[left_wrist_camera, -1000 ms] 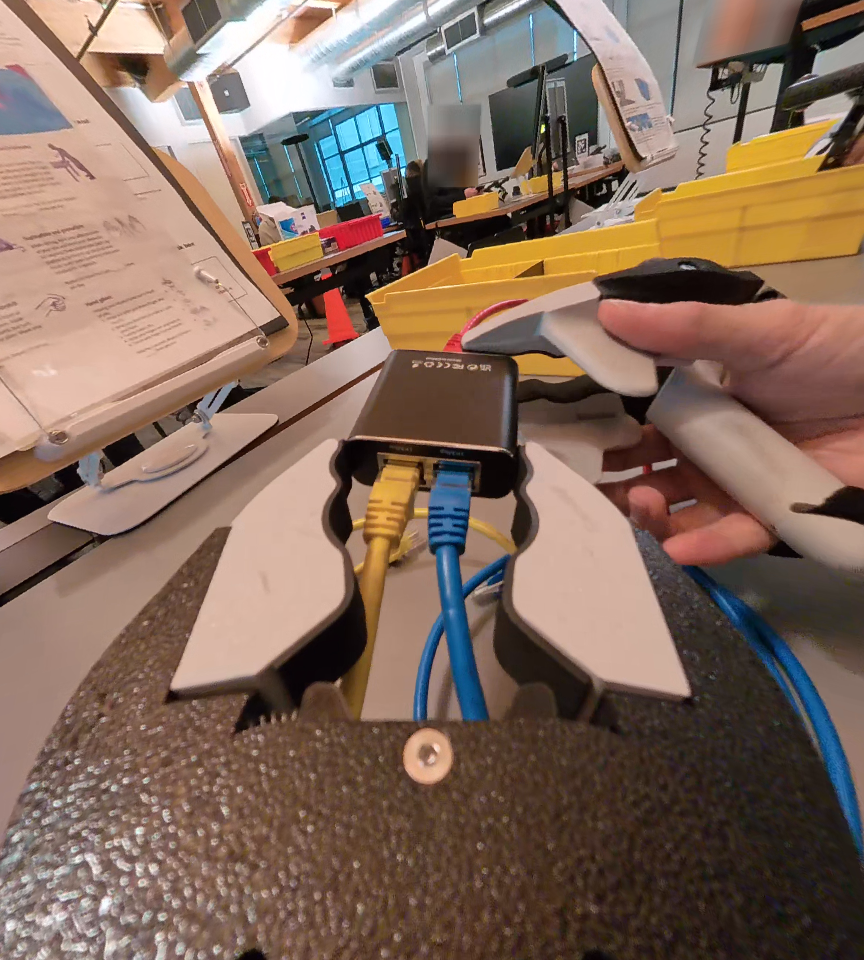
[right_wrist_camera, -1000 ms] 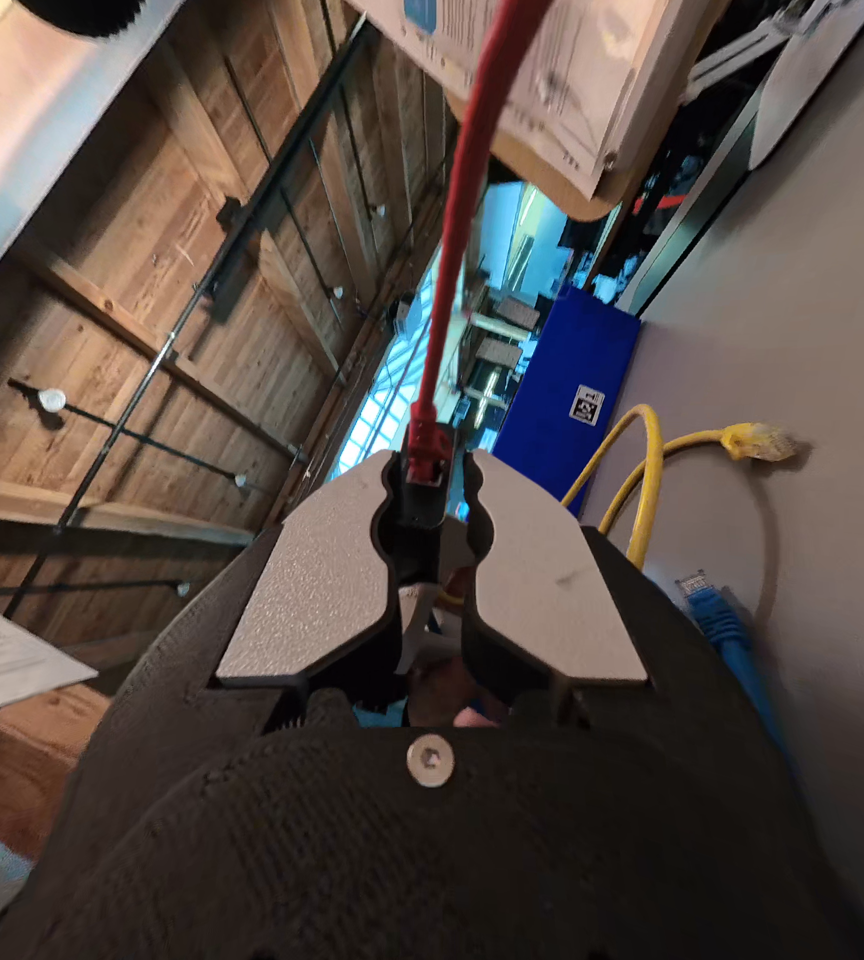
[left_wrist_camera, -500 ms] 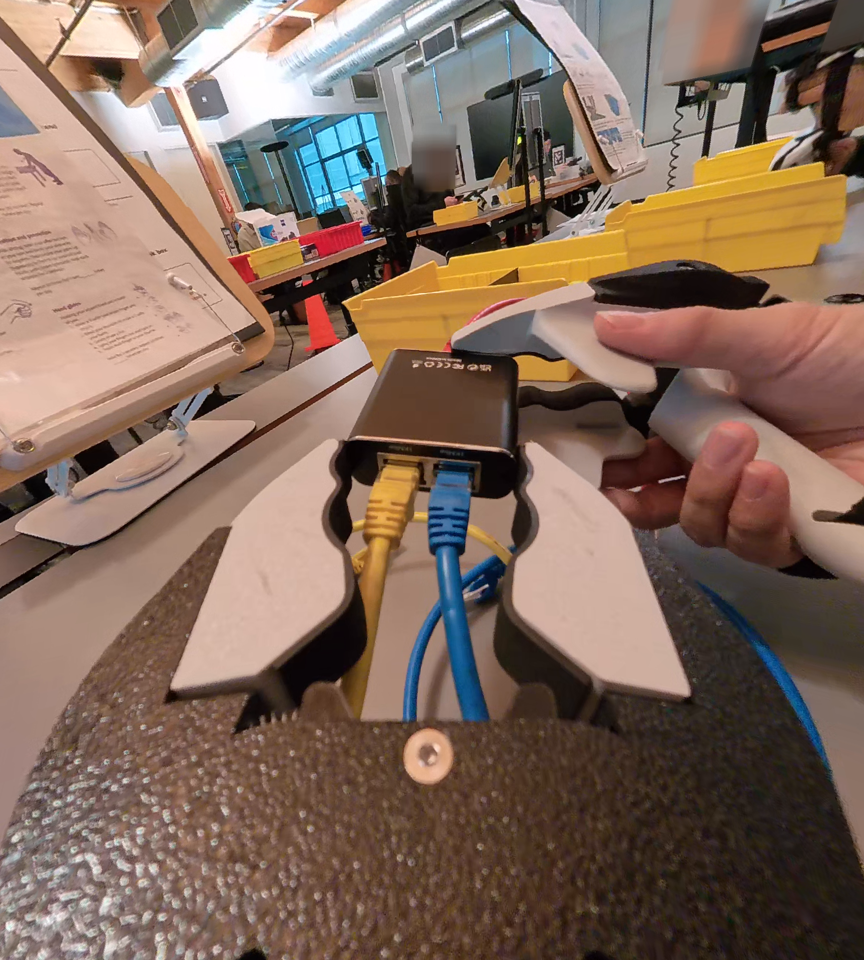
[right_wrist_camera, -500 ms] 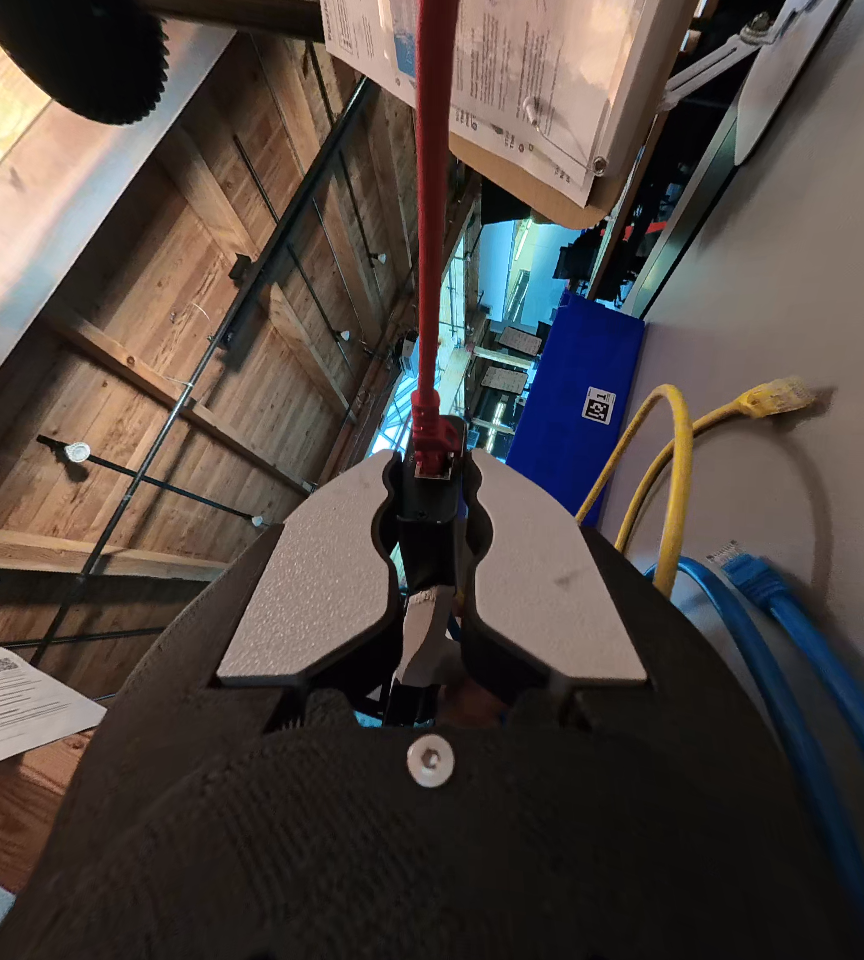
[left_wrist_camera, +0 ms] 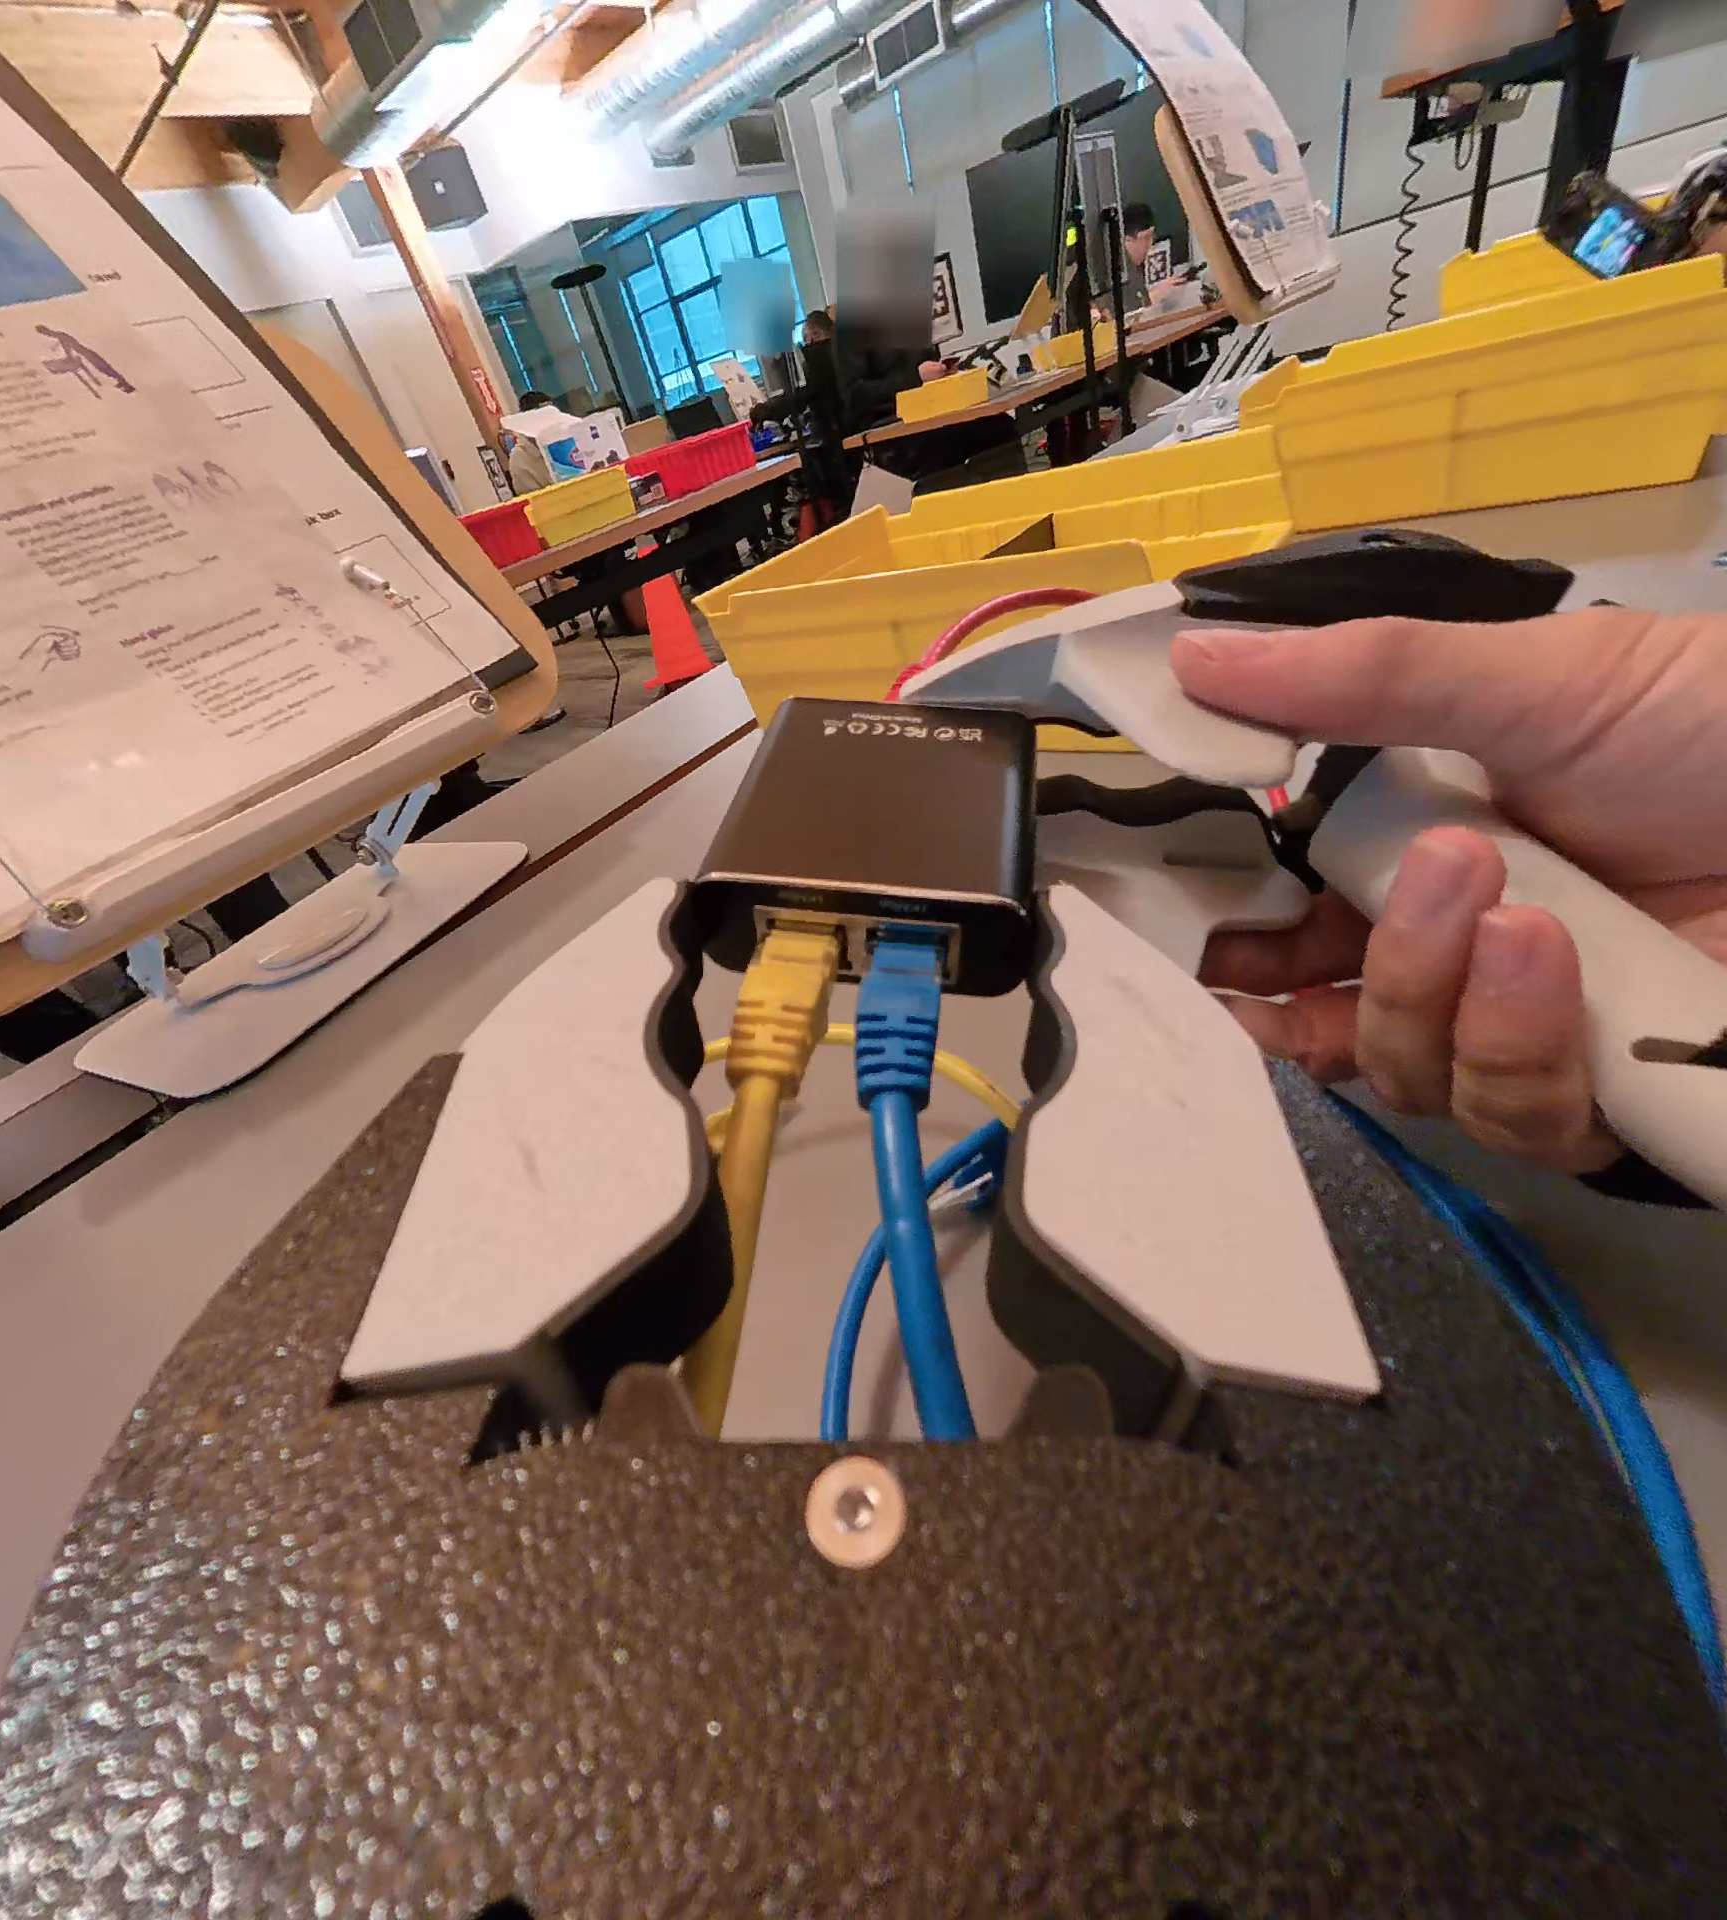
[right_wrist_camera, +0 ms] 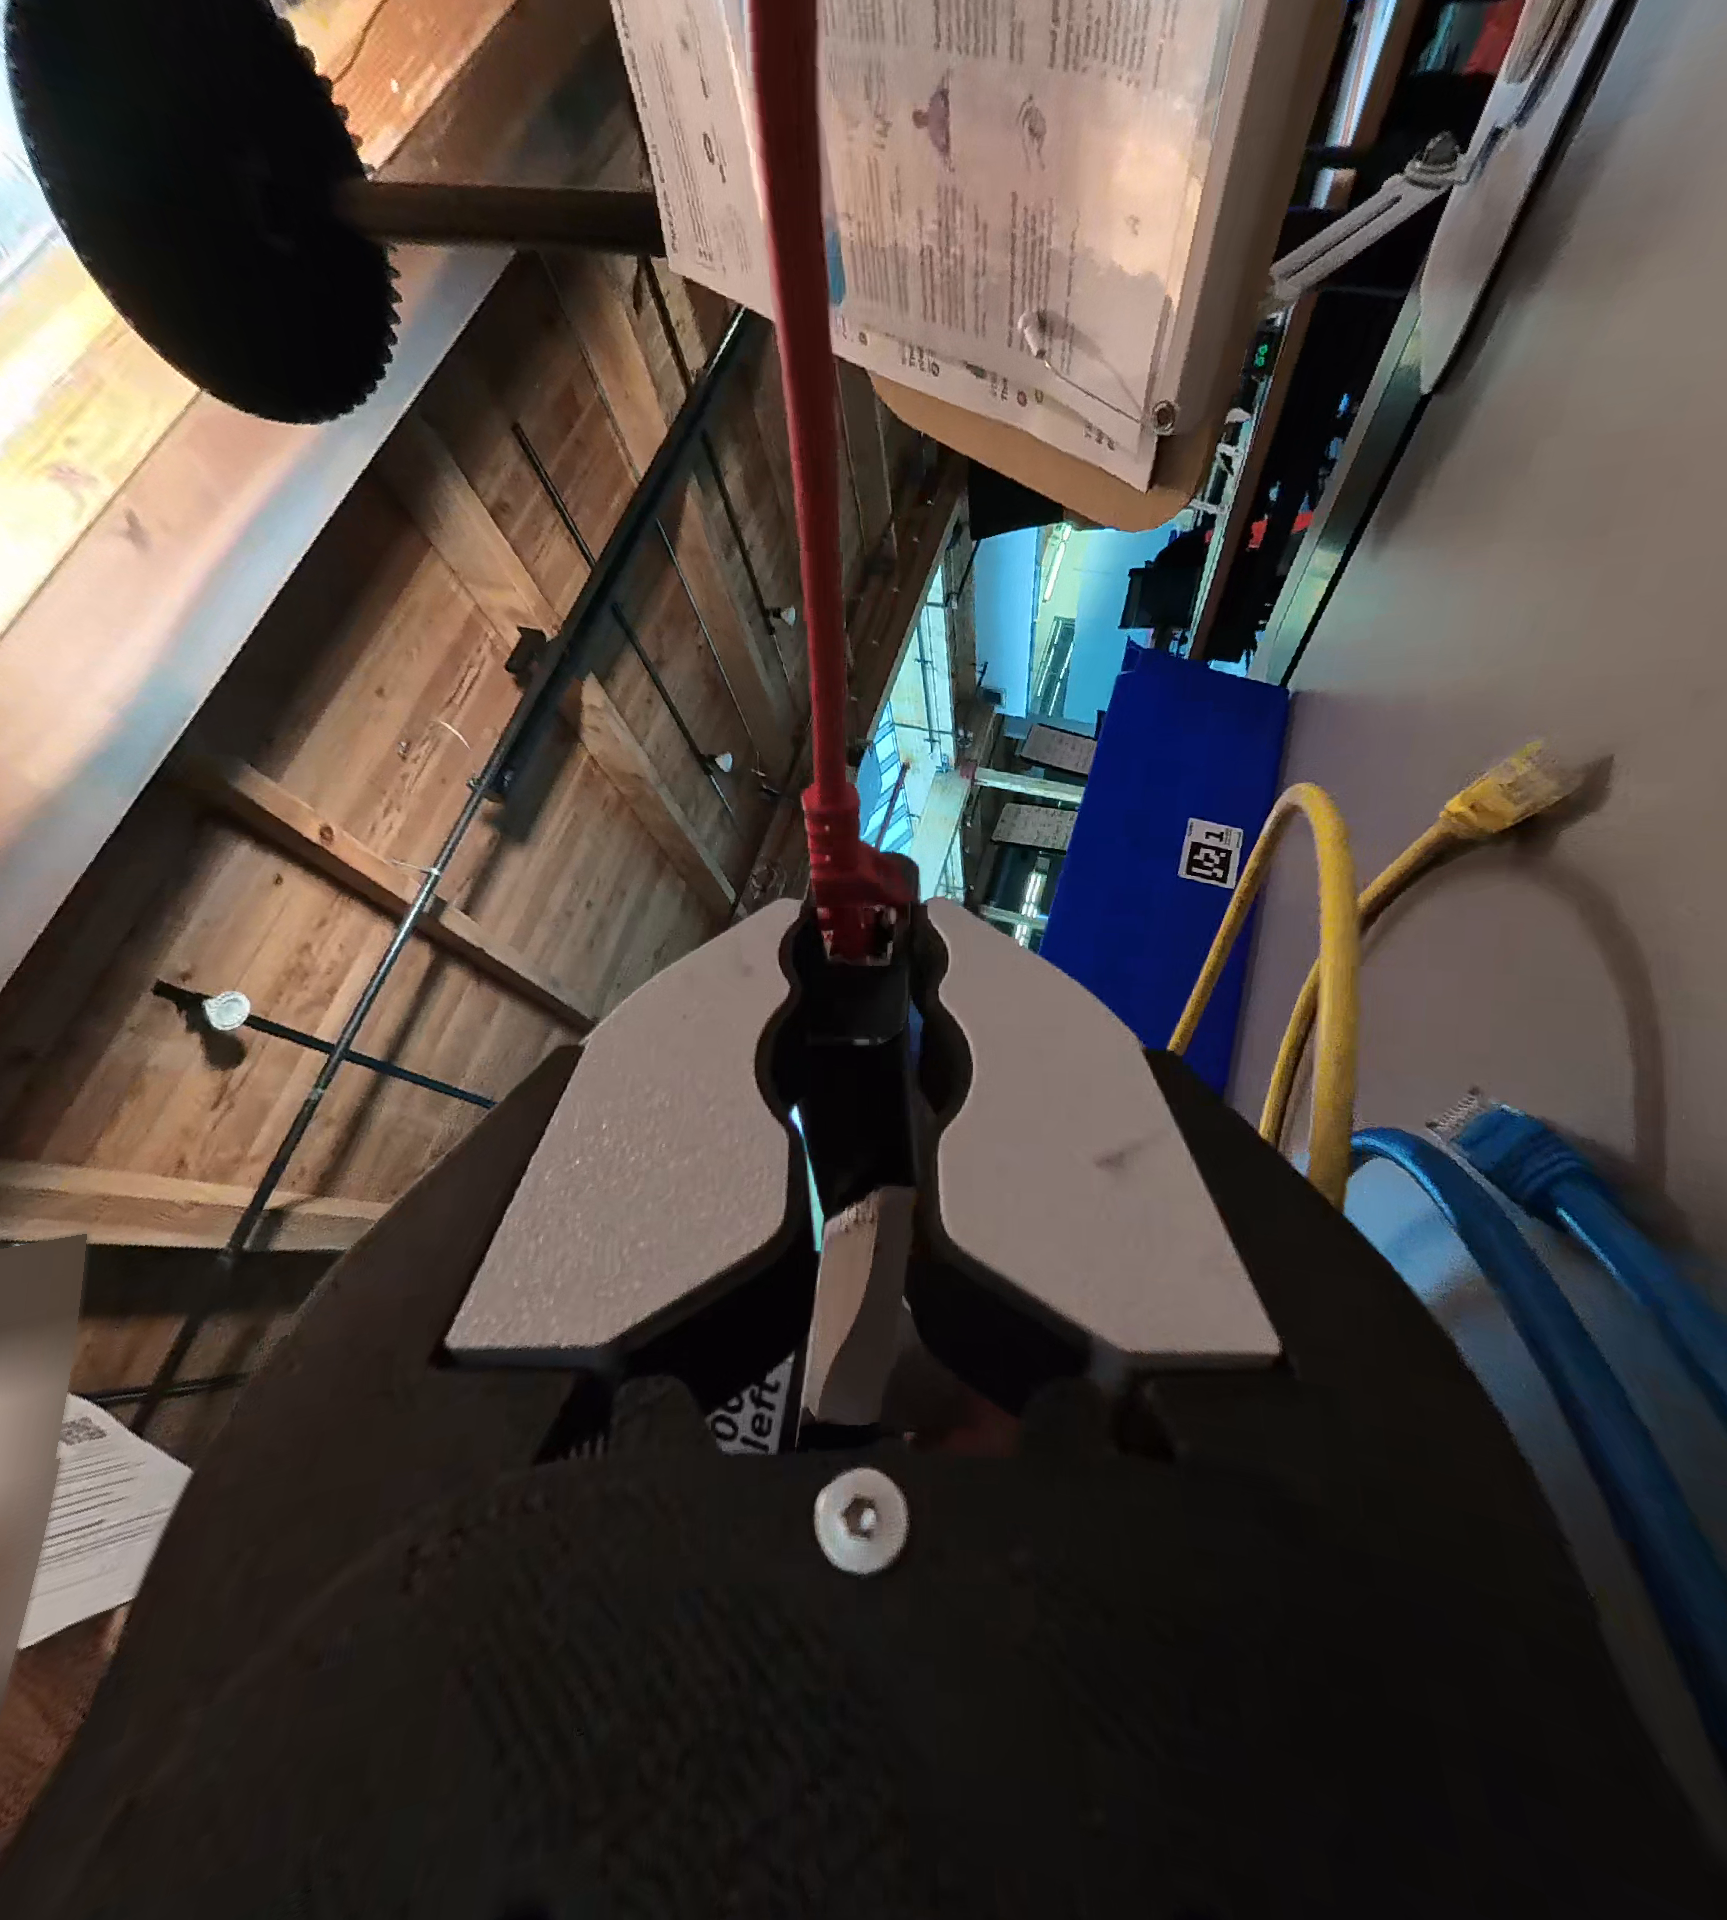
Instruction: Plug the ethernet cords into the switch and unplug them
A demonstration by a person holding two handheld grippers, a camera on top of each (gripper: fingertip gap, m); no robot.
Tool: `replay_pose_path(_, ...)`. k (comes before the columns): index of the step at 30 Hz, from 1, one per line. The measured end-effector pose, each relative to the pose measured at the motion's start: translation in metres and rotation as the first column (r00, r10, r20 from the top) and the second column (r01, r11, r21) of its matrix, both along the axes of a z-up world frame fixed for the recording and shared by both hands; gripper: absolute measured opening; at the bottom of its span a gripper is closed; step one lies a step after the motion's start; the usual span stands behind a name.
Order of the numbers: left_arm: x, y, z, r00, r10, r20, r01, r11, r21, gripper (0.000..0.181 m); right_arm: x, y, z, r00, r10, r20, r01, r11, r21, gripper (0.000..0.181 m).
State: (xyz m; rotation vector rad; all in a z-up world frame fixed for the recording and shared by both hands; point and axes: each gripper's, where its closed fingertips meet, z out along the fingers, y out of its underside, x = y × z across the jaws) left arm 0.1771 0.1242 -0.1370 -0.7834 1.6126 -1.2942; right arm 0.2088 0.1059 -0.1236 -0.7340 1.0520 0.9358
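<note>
Switch (left_wrist_camera: 874, 821) gripped from both sides.
Left gripper (left_wrist_camera: 857, 966) clamped on its port end; right gripper (right_wrist_camera: 857, 940) clamped across its red-cord (right_wrist_camera: 805, 416) end.

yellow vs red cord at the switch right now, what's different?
Port: the yellow cord is plugged into the switch on the face toward the left gripper, beside the blue cord; the red cord sits in the opposite end.
Run: the yellow cord loops on the table, its free plug lying there; the red cord stretches straight away from the switch.
Shared: both are seated in ports, booted plugs.
</note>
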Motion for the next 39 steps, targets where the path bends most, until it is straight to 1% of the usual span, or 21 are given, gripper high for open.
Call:
replay_pose_path(3, 0.001, -0.003, -0.001, 1.0, 0.012, 0.004, -0.012, 0.999, 0.035, 0.06, 0.003, -0.001, 0.001, 1.0, -0.008, -0.006, 0.008, 1.0, 0.011, 0.015)
replay_pose_path(8, 0.005, -0.005, -0.005, 0.996, 0.093, -0.008, -0.092, 0.993, 0.07, 0.06, 0.008, -0.003, -0.005, 0.999, -0.038, -0.011, 0.037, 0.999, -0.016, 0.013)
replay_pose_path(13, 0.008, -0.001, -0.007, 0.991, 0.133, -0.029, -0.132, 0.991, 0.034, 0.06, 0.009, -0.002, -0.008, 0.999, -0.045, -0.026, 0.044, 0.999, -0.018, 0.013)
replay_pose_path(17, 0.007, 0.0, -0.006, 0.994, 0.106, -0.021, -0.106, 0.994, 0.011, 0.06, 0.008, -0.002, -0.007, 0.999, -0.043, 0.0, 0.043, 0.999, -0.018, 0.013)
replay_pose_path(19, 0.007, 0.0, -0.006, 0.995, 0.1, -0.022, -0.1, 0.995, 0.001, 0.06, 0.008, 0.0, -0.006, 1.0, -0.029, -0.012, 0.029, 1.0, -0.005, 0.013)
replay_pose_path(23, 0.007, -0.001, -0.006, 0.994, 0.112, -0.008, -0.111, 0.993, 0.035, 0.06, 0.009, 0.0, -0.006, 0.999, -0.026, -0.026, 0.026, 0.999, 0.021, 0.014)
replay_pose_path(27, 0.008, -0.001, -0.007, 0.994, 0.112, -0.01, -0.111, 0.993, 0.038, 0.06, 0.009, 0.0, -0.006, 0.999, -0.028, 0.022, 0.028, 1.0, -0.008, 0.012)
replay_pose_path(29, 0.008, 0.0, -0.007, 0.993, 0.116, -0.004, -0.116, 0.992, 0.046, 0.06, 0.008, 0.001, -0.005, 0.996, -0.024, 0.082, 0.028, 0.999, -0.042, 0.011)
replay_pose_path(31, 0.009, 0.003, -0.007, 0.991, 0.131, -0.002, -0.13, 0.991, 0.034, 0.06, 0.008, 0.004, -0.003, 0.991, 0.008, 0.133, 0.002, 0.997, -0.073, 0.011)
replay_pose_path(35, 0.01, 0.011, -0.005, 0.985, 0.172, 0.028, -0.173, 0.984, 0.047, 0.06, 0.009, 0.012, 0.002, 0.983, 0.024, 0.184, -0.015, 0.998, -0.053, 0.011)
replay_pose_path(39, 0.012, 0.017, -0.008, 0.979, 0.205, 0.02, -0.206, 0.977, 0.048, 0.06, 0.01, 0.019, 0.001, 0.969, 0.049, 0.241, -0.032, 0.997, -0.077, 0.011)
